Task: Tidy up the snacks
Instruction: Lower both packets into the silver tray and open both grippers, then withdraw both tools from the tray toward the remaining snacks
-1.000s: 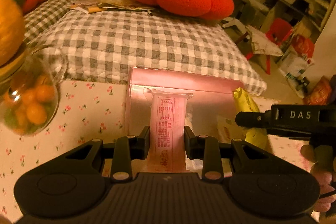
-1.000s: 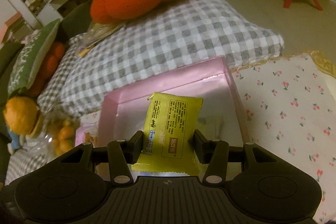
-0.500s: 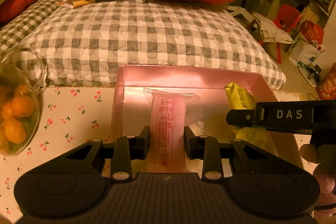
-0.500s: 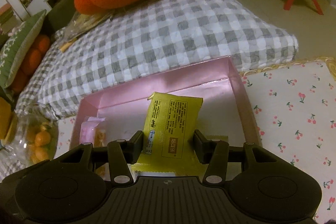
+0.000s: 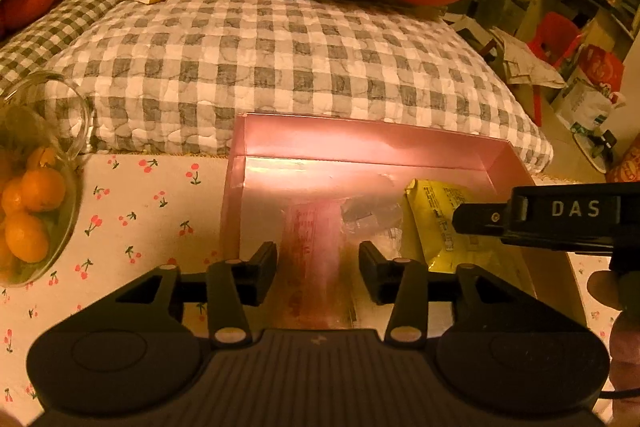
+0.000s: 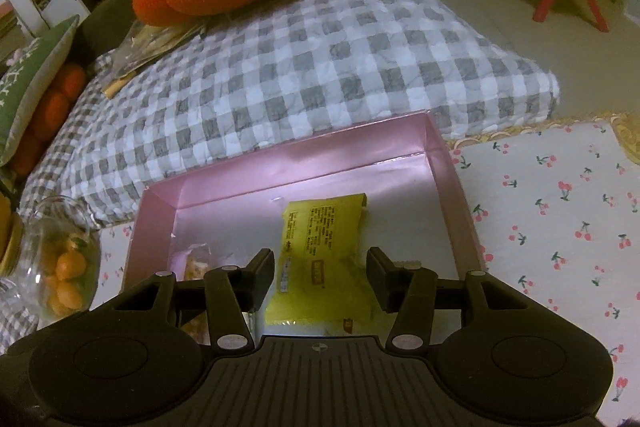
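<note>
We see a cherry-print cloth (image 6: 560, 211) beside a gingham cushion (image 6: 320, 67), cluttered room behind. One pink box (image 6: 436, 143) holds two packets: yellow snack packet (image 6: 320, 251) and pink snack packet (image 5: 316, 251) (blurred), long axes pointing away from us. Left gripper (image 5: 318, 267) and right gripper (image 6: 320, 275) jaws opening, pads clear of packets.

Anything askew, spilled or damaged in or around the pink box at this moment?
Nothing stands out. The yellow packet and the pink packet lie inside the pink box, each between opening jaws that no longer press it. The glass jar of small oranges shows no spill.
</note>
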Motion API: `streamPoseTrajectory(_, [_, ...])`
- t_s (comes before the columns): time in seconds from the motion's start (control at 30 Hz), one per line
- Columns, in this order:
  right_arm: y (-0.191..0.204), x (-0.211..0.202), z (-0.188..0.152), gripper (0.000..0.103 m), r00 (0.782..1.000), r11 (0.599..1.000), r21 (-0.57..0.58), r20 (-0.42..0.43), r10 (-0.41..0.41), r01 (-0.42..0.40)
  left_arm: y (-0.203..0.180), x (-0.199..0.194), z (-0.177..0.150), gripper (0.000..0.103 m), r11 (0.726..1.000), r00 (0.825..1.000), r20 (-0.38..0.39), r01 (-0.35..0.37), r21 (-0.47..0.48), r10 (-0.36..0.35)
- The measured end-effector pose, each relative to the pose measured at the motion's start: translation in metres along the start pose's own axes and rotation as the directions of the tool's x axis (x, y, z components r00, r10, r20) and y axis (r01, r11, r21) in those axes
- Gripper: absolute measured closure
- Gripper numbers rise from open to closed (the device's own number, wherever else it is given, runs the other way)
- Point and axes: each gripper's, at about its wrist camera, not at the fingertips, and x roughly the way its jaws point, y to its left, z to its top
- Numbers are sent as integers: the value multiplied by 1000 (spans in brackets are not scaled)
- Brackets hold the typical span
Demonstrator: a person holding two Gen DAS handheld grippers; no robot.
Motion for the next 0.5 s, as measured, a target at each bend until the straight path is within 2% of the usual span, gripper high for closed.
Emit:
streamPoseTrajectory(0.07, [-1,-5,0,43,1000,1000,-1,6,-3,3,0,-4,0,48,1000,1000,8,-4,-2,4])
streamPoseTrajectory(0.3, [-4,-26,-1,33,1000,1000,-13,22,-2,2,-10,-24,0,29,1000,999,41,3,24,-4])
streamPoseTrajectory(0.37, [-5,-33,-1,28,1000,1000,-5,29,-2,2,-13,-30,0,19,1000,999,52,1,27,-2])
streamPoseTrajectory(0.5, [-6,-51,-4,23,999,1000,-1,41,4,-4,-18,-43,-4,10,999,998,61,18,30,-20])
